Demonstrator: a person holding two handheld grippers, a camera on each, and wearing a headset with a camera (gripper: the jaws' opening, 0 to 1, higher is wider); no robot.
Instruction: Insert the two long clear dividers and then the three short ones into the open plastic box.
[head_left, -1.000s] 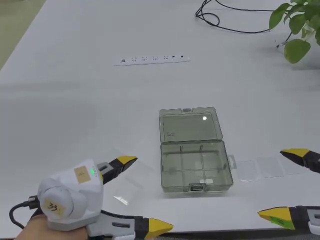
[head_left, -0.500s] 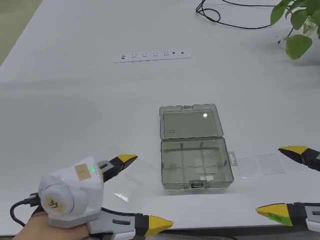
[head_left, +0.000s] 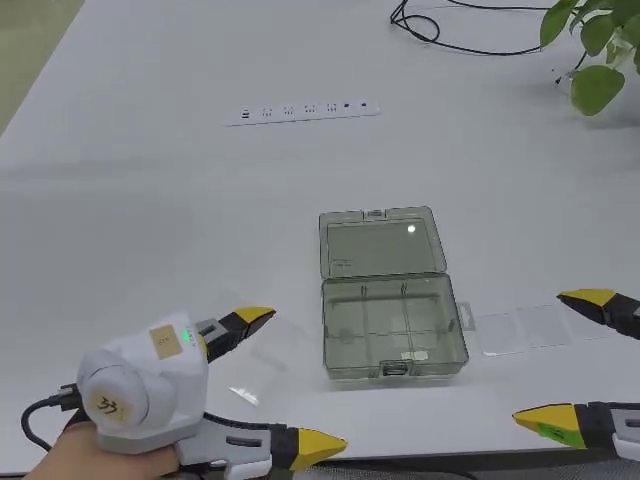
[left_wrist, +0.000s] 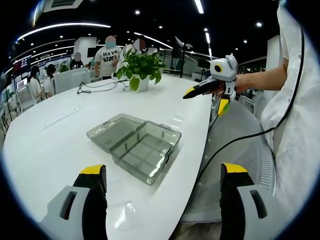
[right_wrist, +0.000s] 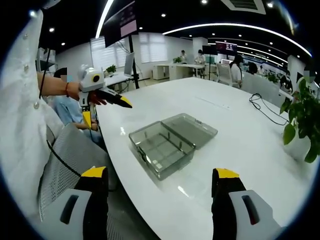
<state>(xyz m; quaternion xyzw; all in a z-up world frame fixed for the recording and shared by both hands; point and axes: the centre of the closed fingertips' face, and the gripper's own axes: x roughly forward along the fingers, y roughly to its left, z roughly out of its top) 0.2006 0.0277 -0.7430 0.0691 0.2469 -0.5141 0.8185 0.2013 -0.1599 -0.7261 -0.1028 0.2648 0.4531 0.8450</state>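
With the left gripper and right gripper both wide open and empty and the box open between them, I would pinch the faint clear divider lying between the left jaws by its edge, squarely

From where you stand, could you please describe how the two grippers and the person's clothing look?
The left gripper and right gripper share long black jaws with yellow tips on white-grey bodies. A black cable trails from the left one. The person wears a white garment.
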